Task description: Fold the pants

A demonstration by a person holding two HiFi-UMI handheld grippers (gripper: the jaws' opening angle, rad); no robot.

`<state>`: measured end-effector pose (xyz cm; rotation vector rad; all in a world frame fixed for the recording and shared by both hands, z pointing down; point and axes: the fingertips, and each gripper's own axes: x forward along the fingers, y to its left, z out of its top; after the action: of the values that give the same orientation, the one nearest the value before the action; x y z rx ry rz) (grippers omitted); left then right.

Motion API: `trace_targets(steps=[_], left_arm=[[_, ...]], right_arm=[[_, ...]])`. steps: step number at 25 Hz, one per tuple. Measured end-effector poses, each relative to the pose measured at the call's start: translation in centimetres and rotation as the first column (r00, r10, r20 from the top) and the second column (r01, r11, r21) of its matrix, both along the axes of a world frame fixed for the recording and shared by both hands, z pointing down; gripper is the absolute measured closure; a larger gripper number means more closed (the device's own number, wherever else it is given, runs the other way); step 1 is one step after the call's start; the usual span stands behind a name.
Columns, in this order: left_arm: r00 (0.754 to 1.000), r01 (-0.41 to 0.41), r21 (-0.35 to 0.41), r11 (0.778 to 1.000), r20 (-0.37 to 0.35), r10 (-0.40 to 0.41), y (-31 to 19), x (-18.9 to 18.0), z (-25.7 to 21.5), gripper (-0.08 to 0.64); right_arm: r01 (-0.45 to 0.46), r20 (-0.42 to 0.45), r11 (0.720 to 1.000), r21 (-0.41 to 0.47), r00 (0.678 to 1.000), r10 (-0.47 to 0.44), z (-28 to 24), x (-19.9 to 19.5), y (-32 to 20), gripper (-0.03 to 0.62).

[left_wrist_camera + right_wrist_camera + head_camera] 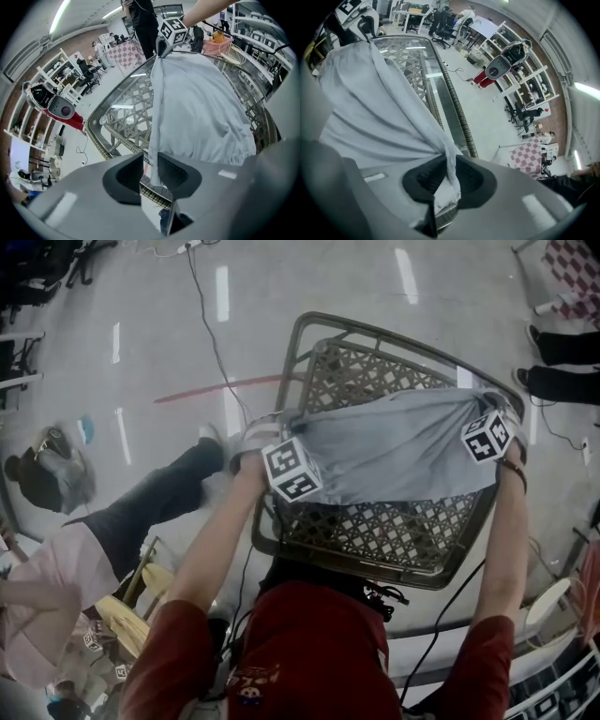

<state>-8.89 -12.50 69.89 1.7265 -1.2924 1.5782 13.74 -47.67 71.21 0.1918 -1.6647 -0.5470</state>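
Grey pants (403, 451) hang stretched between both tools and drape onto the lattice table (375, 532). Left gripper (150, 165): jaws slightly apart, hem loose between them. Right gripper (449, 180): narrow, seemingly pinching its corner. We judge it early: laid out, no fold visible.

1. Pants (394, 446) span the bench's (375, 531) middle; its bare top lies free nearer you and beyond.
2. A person (141, 512) is close at your left.
3. A cable (208, 324) crosses the floor (375, 277) beyond.
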Motion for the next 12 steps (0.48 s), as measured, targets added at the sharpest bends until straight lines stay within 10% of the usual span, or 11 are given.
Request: trace_targets(steps=[12], left_arm=[[0.998, 0.065, 0.051, 0.997, -0.006, -0.065, 0.2, -0.5, -2.8, 0.371]], right_arm=[[-0.096, 0.174, 0.994, 0.051, 0.981, 0.085, -4.8, -0.3, 0.2, 0.468]])
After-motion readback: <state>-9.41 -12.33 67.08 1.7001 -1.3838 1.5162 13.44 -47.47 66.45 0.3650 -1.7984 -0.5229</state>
